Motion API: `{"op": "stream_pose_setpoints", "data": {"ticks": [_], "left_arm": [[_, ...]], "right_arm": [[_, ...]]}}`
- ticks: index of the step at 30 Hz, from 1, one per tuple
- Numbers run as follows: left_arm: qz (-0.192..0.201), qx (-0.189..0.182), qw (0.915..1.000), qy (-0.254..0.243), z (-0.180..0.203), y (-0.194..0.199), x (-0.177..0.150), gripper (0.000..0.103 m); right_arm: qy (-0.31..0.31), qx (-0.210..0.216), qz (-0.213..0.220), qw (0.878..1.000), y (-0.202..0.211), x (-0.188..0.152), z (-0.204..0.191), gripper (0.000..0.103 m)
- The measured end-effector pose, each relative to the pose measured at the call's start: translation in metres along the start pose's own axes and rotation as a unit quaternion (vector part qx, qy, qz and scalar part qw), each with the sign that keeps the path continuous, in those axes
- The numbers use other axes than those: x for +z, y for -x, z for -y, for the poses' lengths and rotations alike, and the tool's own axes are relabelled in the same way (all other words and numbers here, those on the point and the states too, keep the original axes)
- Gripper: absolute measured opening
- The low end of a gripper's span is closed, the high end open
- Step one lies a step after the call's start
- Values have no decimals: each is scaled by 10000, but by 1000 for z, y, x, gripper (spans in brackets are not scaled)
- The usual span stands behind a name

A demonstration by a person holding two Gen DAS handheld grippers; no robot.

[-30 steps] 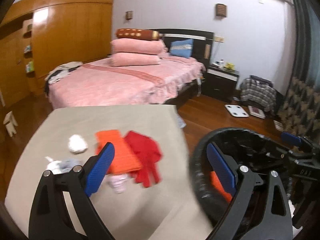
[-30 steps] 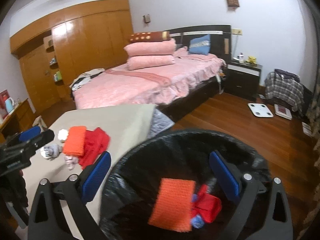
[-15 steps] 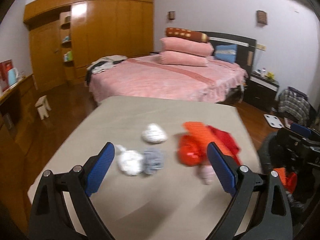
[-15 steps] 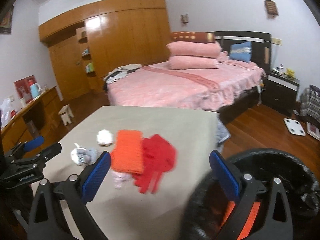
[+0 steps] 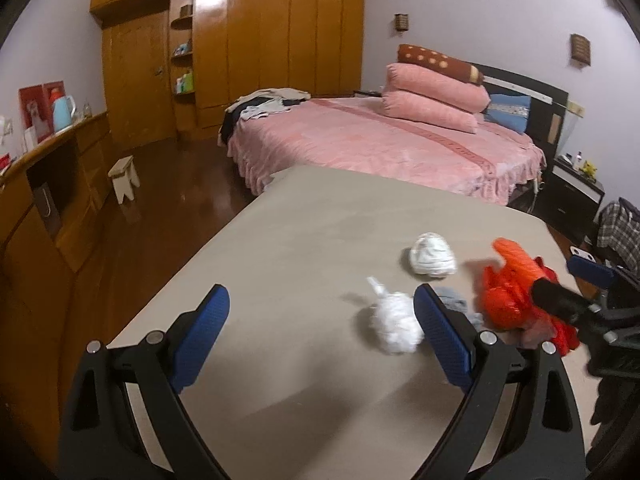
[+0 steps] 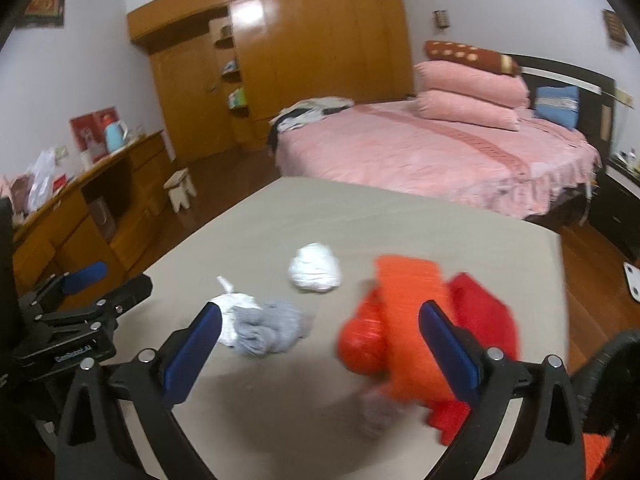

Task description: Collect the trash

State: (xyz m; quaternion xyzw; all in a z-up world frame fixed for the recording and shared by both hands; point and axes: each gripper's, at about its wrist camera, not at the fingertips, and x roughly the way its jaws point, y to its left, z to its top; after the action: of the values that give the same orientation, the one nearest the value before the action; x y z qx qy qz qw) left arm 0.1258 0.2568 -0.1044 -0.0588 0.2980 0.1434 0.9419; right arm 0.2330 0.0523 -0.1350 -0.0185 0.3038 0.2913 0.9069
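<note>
Trash lies on a beige table (image 5: 288,248) (image 6: 256,240): a white crumpled wad (image 5: 433,255) (image 6: 316,267), a white tissue (image 5: 394,320) (image 6: 230,310), a grey cloth ball (image 6: 268,330) (image 5: 452,300), an orange cloth (image 6: 412,304) (image 5: 516,260), a red-orange ball (image 6: 362,344) (image 5: 500,304) and a red cloth (image 6: 486,320). My left gripper (image 5: 322,330) is open and empty above the table, just left of the white tissue. My right gripper (image 6: 320,344) is open and empty above the grey ball and the red-orange ball. A black bin bag's rim (image 6: 608,356) shows at the right edge.
A pink bed (image 5: 384,140) (image 6: 440,152) stands beyond the table. A wooden wardrobe (image 5: 240,52) lines the far wall, a desk (image 5: 52,184) runs along the left, a small stool (image 5: 125,176) sits on the wood floor. A nightstand (image 5: 576,196) is at right.
Both grippers have swung left, away from the black bin and over the table. The trash pile now lies in front of them. Both stay open and empty.
</note>
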Motion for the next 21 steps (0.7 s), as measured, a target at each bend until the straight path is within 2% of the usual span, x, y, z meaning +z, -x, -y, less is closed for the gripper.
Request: {"op": "stream_pose_setpoints", "data": {"ticks": [4, 10, 12, 13, 15, 19, 21], "left_arm": [[-33, 53, 10000, 61, -13, -10, -3, 91], [-114, 48, 9998, 122, -24, -24, -8, 91], [-131, 30, 9998, 124, -24, -26, -10, 91], [-142, 26, 9998, 113, -24, -28, -11, 91], [-163, 11, 9998, 98, -23, -29, -15, 91], [-186, -20, 9998, 100, -21, -33, -16, 91], [-186, -29, 9998, 121, -21, -34, -17, 91]], "right_arm": [[60, 66, -231, 9997, -29, -1, -15, 92], [129, 109, -644, 9978, -63, -13, -24, 77], [120, 143, -753, 9970, -68, -16, -21, 66], [118, 193, -814, 9964, -69, -19, -19, 63], [149, 235, -922, 9953, -71, -22, -17, 45], [129, 257, -973, 9948, -69, -24, -13, 43], [170, 246, -1012, 9944, -74, -24, -16, 46]]}}
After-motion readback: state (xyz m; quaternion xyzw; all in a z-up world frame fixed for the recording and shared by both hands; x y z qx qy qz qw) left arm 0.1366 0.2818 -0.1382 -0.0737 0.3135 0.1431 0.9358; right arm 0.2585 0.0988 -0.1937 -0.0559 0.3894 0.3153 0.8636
